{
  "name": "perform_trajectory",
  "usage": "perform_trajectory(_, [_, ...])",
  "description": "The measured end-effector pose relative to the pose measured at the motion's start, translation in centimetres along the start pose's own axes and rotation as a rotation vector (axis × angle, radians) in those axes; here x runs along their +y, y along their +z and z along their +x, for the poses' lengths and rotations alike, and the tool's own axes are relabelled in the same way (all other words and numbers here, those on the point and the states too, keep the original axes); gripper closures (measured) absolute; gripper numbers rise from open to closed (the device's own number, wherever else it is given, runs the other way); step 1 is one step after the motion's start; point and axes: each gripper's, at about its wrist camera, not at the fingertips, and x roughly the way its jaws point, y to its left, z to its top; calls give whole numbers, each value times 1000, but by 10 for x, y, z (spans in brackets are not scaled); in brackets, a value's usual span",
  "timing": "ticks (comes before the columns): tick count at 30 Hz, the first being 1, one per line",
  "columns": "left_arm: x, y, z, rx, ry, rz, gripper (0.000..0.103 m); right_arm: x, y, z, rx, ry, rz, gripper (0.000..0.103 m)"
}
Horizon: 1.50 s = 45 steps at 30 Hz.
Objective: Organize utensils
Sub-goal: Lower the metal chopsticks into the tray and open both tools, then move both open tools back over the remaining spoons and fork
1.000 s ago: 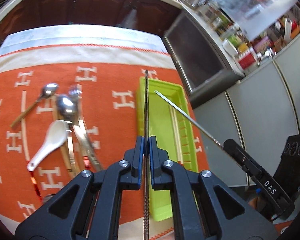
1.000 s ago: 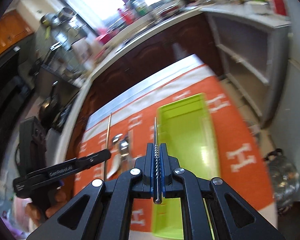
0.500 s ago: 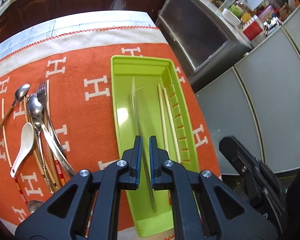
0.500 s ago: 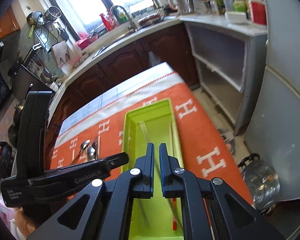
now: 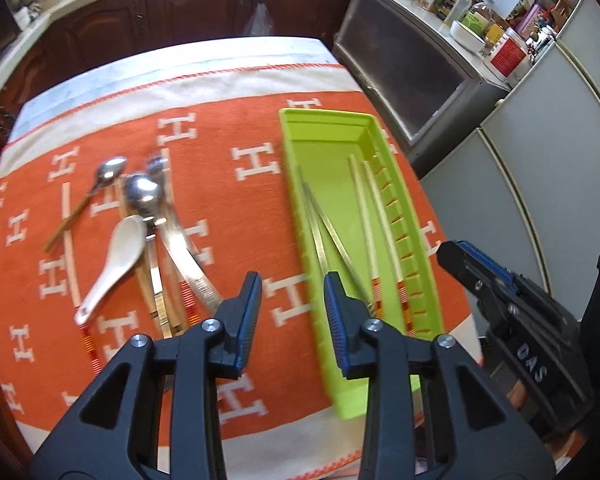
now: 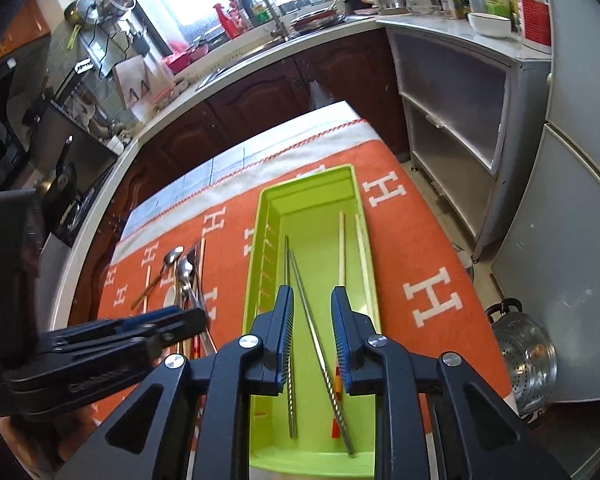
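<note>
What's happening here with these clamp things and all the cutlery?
A person is sorting utensils with a handheld gripper in each hand. Both the left gripper and the right gripper are open and hold nothing. Two metal chopsticks and two wooden chopsticks lie in the green tray. Spoons, including a white spoon, wait on the orange cloth.

tray (image 5: pixel 420 264): glossy green plastic
cloth (image 5: pixel 236 216): matt woven orange
metal chopsticks (image 6: pixel 300 280): shiny steel (ridged ends)
soup spoon (image 5: pixel 120 256): smooth white ceramic, glossy
fingers (image 5: pixel 249 304): black plastic, ribbed blue pads
</note>
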Motion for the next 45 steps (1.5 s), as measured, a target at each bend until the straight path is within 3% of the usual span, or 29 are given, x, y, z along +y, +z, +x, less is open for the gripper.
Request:
perform_trajectory(4, [20, -18, -14, -11, 39, -23, 74, 6, -10, 7, 32, 6, -14, 81])
perform_trajectory(9, [52, -41, -28, -27, 105, -67, 74, 15, -22, 15, 68, 5, -26, 68])
perform_trajectory(22, [127, -84, -60, -77, 207, -194, 74, 62, -37, 28, 101, 5, -140, 67])
perform_trajectory(34, [175, -104, -62, -77, 228, -274, 74, 104, -38, 35, 122, 17, -238, 67])
perform_trajectory(45, [193, -98, -41, -78, 197, -283, 74, 133, -34, 66, 157, 67, -309, 67])
